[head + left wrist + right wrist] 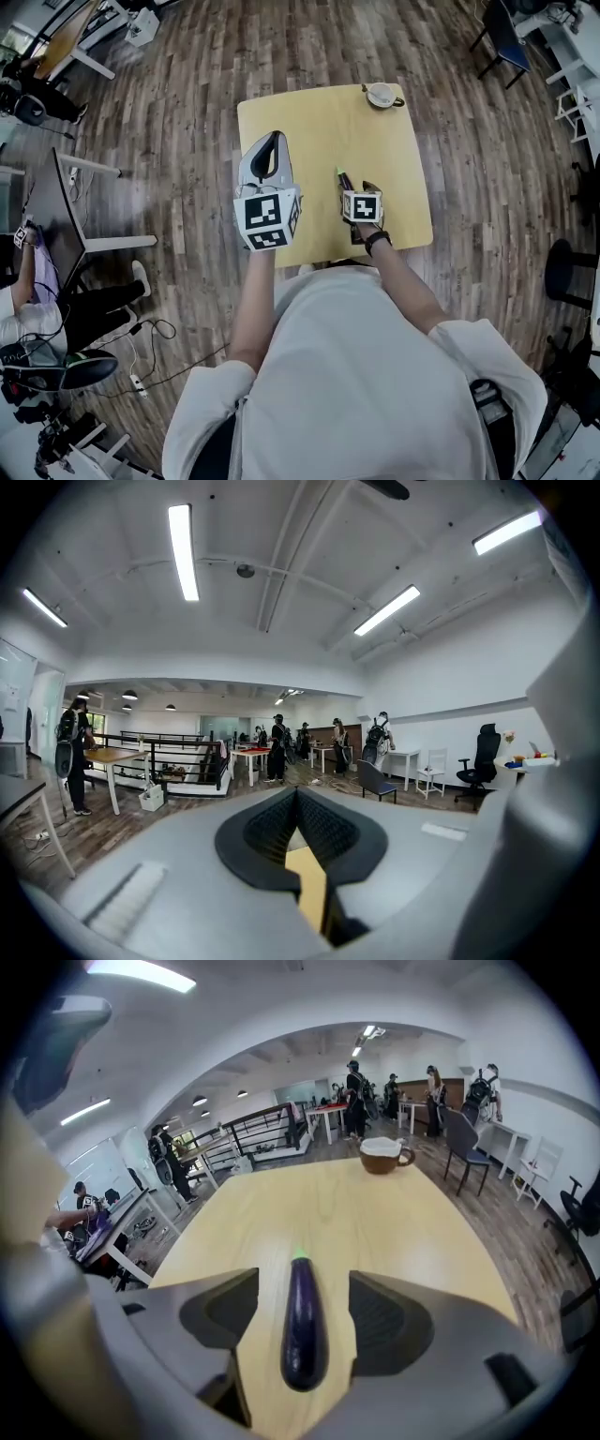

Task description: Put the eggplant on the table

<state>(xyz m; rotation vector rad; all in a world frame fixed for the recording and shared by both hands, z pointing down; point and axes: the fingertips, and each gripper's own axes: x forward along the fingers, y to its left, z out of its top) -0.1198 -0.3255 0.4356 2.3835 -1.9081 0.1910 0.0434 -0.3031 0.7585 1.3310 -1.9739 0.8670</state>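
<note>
My right gripper [359,187] is released, the eggplant [303,1330] lying free between its jaws toward the tabletop's [394,1232] near edge. My left gripper [298,803] is clenched empty. If I clip the eggplant, it could roll off.

Lit brightly and evenly by ceiling strip lamps [184,550], slightly blown out. Throws only soft shadows on the pale table [309,122]. Bends strongly toward the edges, with dark corners in both gripper views. Blurs close to each lens.
</note>
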